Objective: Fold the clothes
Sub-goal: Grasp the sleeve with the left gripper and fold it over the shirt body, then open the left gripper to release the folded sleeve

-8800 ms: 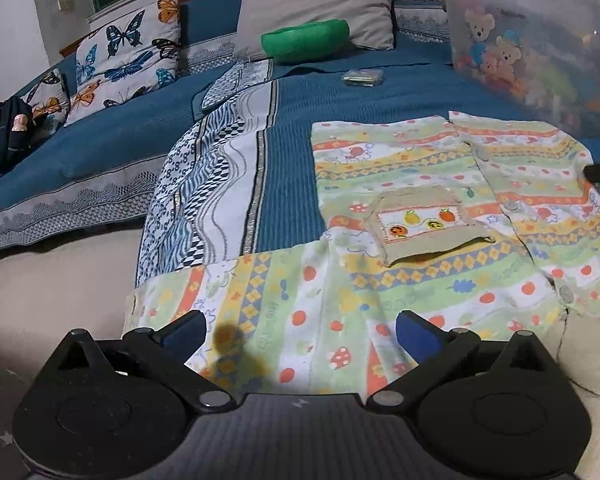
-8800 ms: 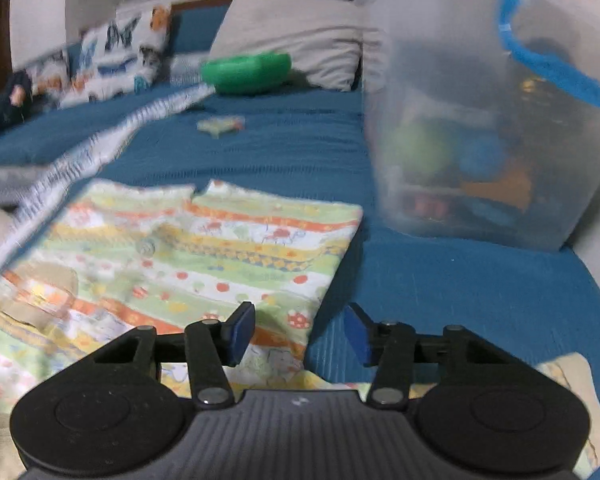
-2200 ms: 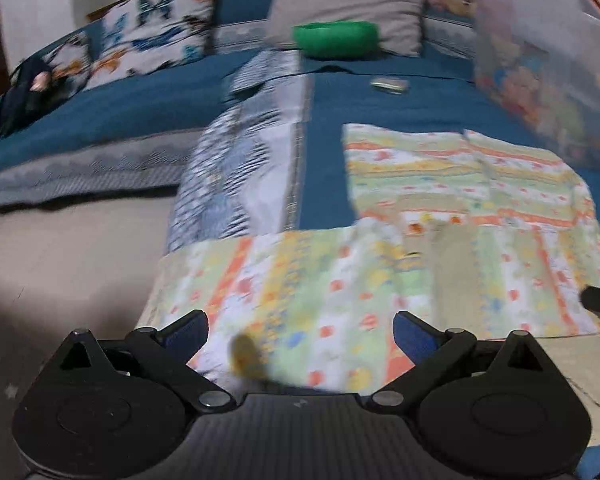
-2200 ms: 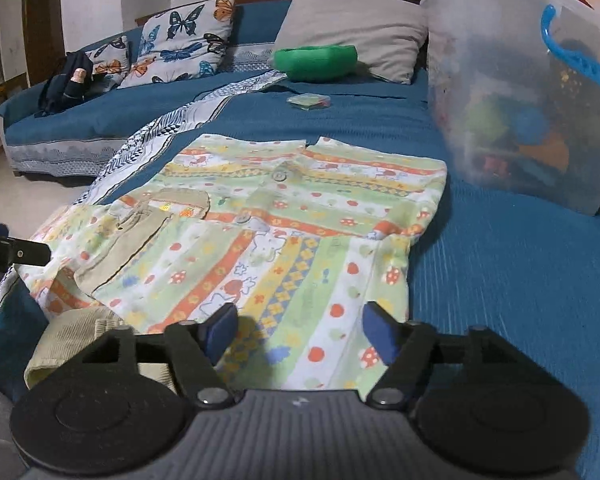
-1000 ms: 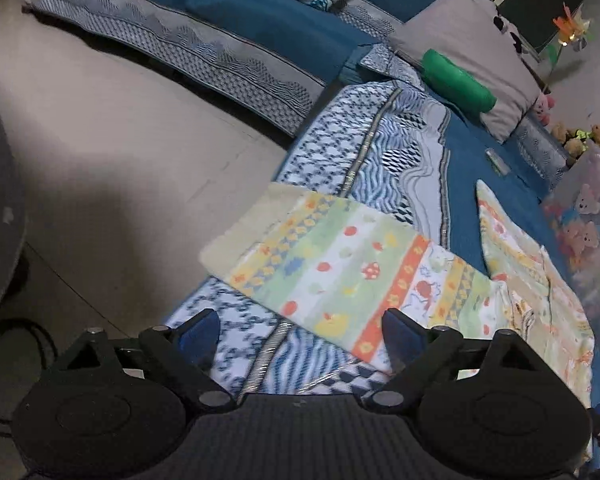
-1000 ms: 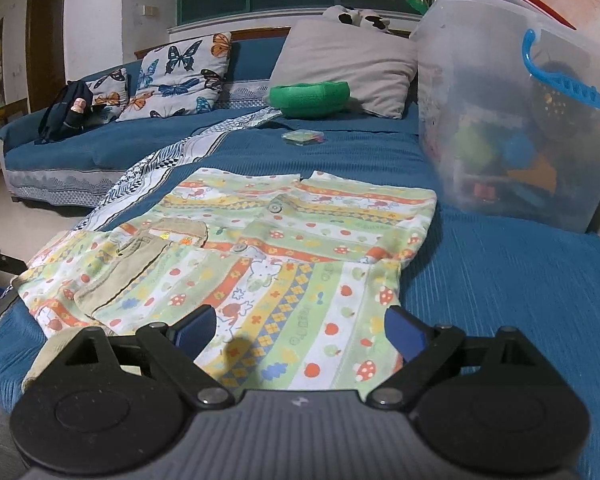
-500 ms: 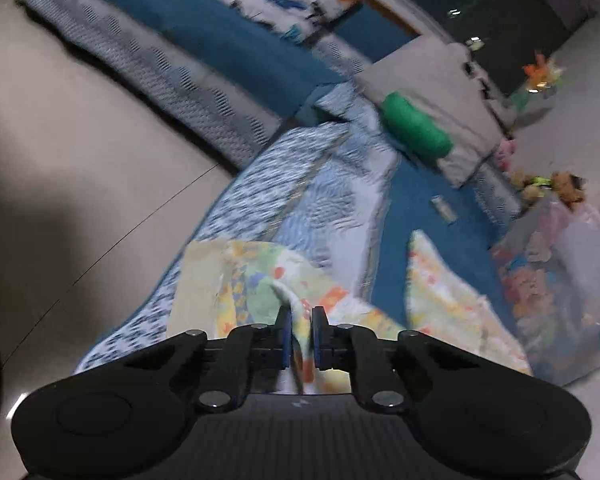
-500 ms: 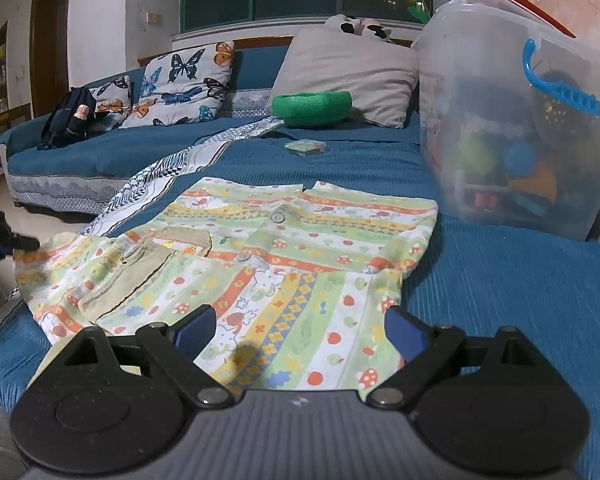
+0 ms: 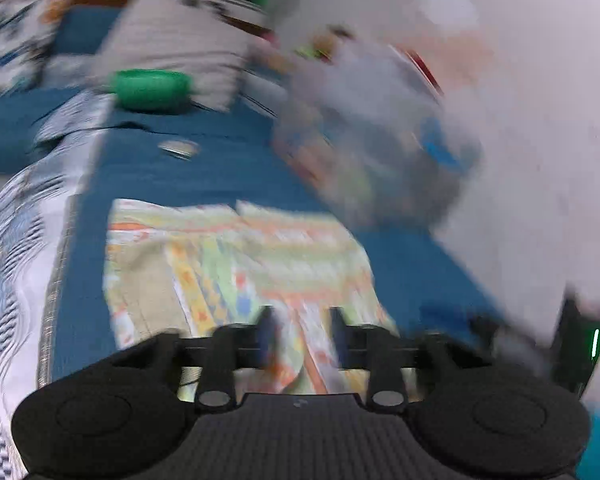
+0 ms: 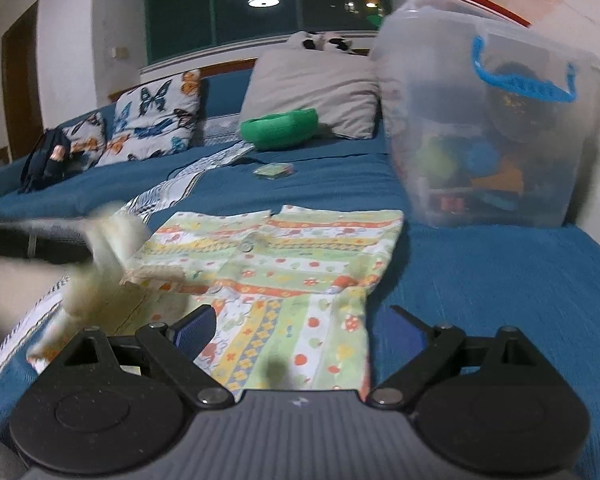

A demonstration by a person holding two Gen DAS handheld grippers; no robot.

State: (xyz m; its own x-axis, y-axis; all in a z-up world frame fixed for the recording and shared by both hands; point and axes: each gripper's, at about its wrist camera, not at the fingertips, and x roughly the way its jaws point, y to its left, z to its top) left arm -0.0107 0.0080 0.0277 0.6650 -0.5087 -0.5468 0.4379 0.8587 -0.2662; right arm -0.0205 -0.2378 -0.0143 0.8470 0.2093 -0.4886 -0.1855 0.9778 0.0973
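A small patterned shirt (image 10: 292, 256) in green, yellow and orange lies on the blue sofa seat (image 10: 480, 272). In the blurred left wrist view the shirt (image 9: 236, 252) has its left sleeve folded over the body. My left gripper (image 9: 302, 336) hovers over the shirt's near edge with its jaws partly apart, and cloth shows between them without being pinched. My right gripper (image 10: 300, 330) is wide open over the shirt's right sleeve (image 10: 300, 344), holding nothing. A blurred strip of cloth (image 10: 100, 256) is in motion at the shirt's left side.
A clear plastic toy bin (image 10: 492, 136) with a blue handle stands right of the shirt. A green cushion (image 10: 278, 128), grey pillow (image 10: 312, 92) and butterfly pillows (image 10: 152, 116) lie behind. A patterned blanket (image 9: 16, 264) runs along the left.
My left gripper shut on the left sleeve, swung it right over the shirt body, and its jaws have parted again. My right gripper stayed open and moved closer to the right sleeve.
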